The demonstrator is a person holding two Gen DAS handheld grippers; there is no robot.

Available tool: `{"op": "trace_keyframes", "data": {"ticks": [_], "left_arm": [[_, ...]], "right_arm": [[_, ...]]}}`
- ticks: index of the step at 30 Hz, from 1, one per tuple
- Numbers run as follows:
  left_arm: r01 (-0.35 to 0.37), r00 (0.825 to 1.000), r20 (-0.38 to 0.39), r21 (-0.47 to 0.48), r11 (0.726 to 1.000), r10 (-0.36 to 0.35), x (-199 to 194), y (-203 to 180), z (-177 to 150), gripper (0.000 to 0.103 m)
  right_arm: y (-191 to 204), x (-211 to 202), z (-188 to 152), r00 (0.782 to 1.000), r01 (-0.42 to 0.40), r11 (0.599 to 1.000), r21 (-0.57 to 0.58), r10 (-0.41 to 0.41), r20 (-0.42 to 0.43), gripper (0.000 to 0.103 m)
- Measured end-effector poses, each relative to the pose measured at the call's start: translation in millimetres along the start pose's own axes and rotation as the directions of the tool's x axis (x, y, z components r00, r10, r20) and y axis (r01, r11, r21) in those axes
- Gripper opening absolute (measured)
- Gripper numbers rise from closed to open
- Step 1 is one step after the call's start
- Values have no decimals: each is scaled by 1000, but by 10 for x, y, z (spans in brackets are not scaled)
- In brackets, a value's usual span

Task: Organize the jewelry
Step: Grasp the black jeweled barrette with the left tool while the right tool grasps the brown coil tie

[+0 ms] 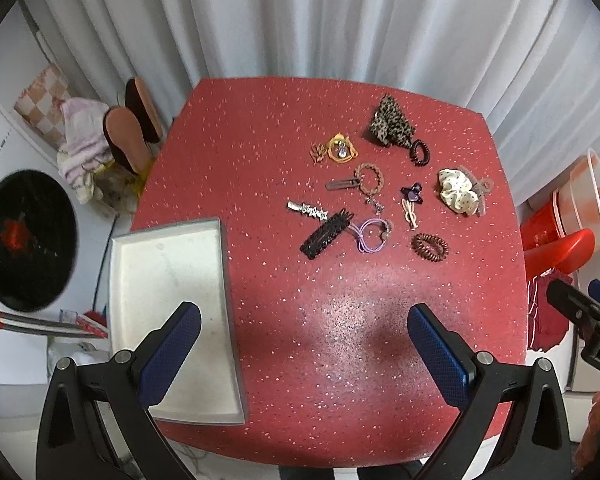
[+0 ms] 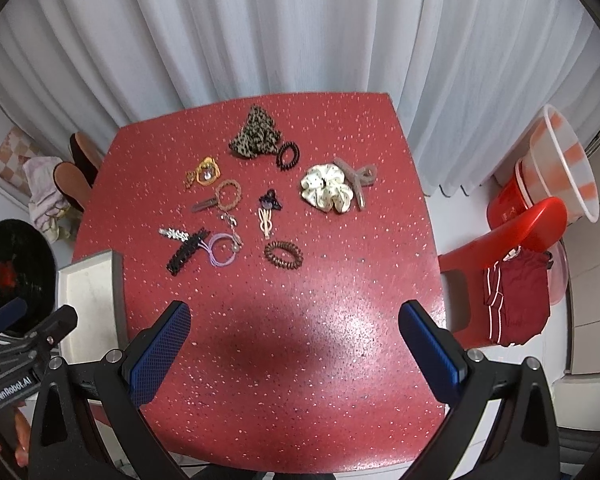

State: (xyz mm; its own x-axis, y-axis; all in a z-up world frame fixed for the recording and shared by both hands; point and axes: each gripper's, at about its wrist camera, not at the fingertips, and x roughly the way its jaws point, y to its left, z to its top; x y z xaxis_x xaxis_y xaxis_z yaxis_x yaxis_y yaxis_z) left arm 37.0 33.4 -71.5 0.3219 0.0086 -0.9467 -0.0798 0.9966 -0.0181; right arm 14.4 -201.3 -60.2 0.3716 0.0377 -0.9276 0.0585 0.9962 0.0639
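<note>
Several hair accessories lie spread on a red speckled table: a leopard-print bow, a cream scrunchie, a brown spiral tie, a black claw clip, a purple hair tie and a silver clip. An empty silver tray sits at the table's left edge. My left gripper is open and empty above the near table. My right gripper is open and empty; the brown spiral tie and the scrunchie lie ahead of it.
White curtains hang behind the table. A red chair with dark red cloth and stacked basins stand to the right. Slippers and a black round object lie on the floor at left.
</note>
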Motion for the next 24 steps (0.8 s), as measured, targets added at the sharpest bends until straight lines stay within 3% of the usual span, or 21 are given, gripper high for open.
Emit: {"op": "trace_keyframes", "data": {"ticks": [13,24], "left_arm": [[17,999,-45,27,999,-16,978,-137,47,103],[53,997,-62,56,997,-50,1782,-217,213,100]], "right_arm": [[-159,925,-25,990,10,1000,-20,-12,-137,103],[-225,1787,79,981,-25,999,-45,16,-194,103]]}}
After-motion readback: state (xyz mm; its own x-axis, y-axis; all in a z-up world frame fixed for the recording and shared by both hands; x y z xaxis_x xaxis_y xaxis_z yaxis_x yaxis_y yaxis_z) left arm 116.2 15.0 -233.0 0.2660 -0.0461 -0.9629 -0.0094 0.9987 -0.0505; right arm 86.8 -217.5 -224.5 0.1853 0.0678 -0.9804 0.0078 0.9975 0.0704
